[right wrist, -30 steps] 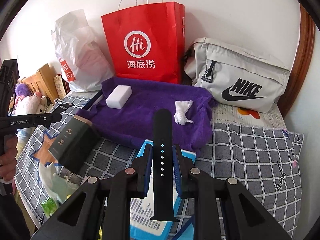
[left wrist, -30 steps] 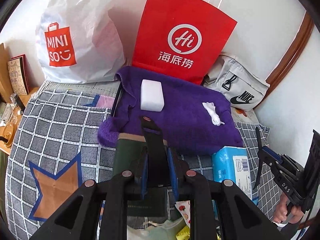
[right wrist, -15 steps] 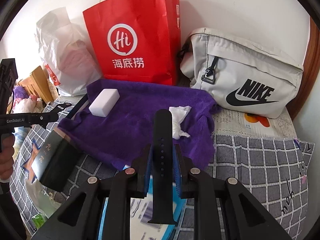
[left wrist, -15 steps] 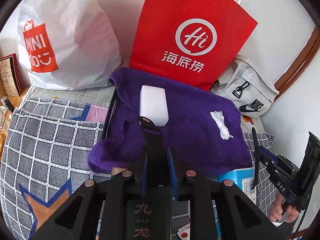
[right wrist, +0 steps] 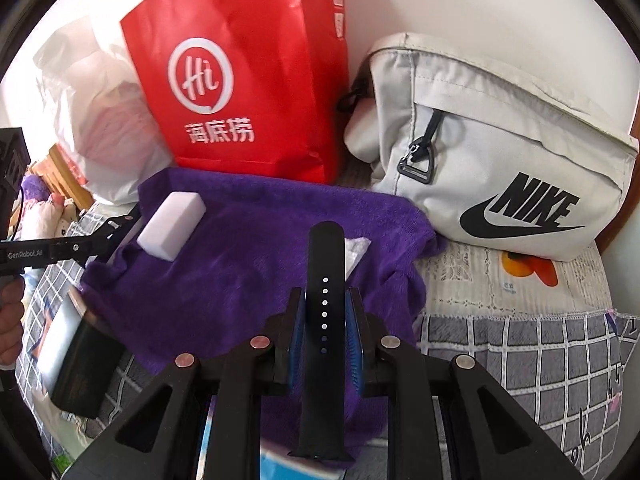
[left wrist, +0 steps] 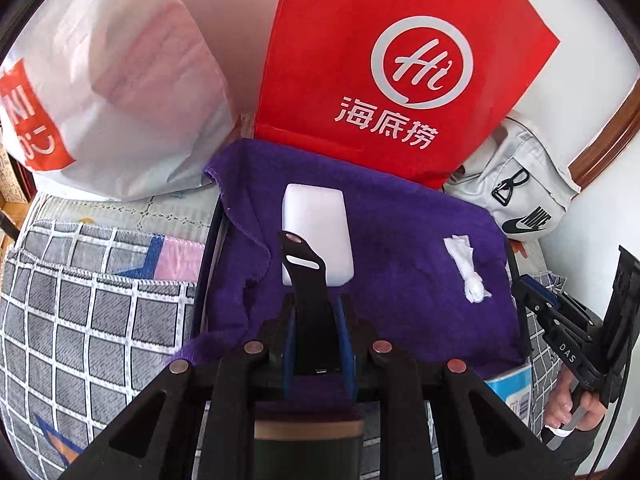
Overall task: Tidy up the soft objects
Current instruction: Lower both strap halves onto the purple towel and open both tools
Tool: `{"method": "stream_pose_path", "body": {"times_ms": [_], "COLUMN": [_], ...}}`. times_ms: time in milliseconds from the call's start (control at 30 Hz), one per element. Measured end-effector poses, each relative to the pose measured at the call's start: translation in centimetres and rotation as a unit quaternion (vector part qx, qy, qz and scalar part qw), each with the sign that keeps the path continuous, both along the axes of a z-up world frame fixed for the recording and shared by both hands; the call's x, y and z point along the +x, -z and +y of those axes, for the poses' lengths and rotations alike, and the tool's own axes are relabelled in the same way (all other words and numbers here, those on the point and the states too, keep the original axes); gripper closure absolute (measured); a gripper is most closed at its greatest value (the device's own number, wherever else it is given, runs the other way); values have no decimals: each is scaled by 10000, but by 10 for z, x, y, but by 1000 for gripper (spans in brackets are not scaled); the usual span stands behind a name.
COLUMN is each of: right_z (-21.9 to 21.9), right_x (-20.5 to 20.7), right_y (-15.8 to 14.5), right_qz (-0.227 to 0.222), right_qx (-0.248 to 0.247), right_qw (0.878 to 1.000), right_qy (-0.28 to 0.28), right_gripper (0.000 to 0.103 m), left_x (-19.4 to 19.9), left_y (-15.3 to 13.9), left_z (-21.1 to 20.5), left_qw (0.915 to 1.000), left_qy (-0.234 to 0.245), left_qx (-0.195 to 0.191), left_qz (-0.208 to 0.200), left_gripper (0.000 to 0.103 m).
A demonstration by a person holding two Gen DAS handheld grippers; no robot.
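Your left gripper is squeezed tight on a black strap piece with a buckle slot, held up over the near edge of the purple towel. Your right gripper is clamped on a black strap with holes, also over the towel's near edge. A white sponge block and a crumpled white tissue lie on the towel.

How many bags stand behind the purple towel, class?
3: a white plastic bag at the left, a red paper bag in the middle, a grey Nike bag at the right. Others may be hidden behind them.
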State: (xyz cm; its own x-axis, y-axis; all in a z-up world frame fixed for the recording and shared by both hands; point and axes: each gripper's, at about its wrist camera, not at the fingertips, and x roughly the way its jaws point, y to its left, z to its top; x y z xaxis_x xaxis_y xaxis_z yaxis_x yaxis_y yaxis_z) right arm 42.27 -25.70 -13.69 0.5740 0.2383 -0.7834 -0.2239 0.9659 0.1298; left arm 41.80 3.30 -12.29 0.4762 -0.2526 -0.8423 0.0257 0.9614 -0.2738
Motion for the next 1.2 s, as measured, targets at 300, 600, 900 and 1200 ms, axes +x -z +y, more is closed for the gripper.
{"method": "stream_pose_path", "body": {"times_ms": [300,600,900,1200], "right_z": [0,-1,2,11], "right_x": [18,18,-7,-77], "right_y": [30,39,8,-42], "right_qz": [401,513,270,-74], "right_qx": [-107,-148,-305,-62], "right_qw": [9991,9985,9991,9999], "right_qy": [70,69,85,116], "right_gripper": [83,81,45,45], "left_x": [11,16,-10,-74], "left_y": [18,29,10,-30], "left_z": [-4,-11,-1,20], "left_qw": [9995,9983,9987,9998], "left_qy": [99,178,74,-165], "left_qx": [-91,-87,1,101], "left_qz": [299,547,506,77], "left_gripper": [85,84,69,61]}}
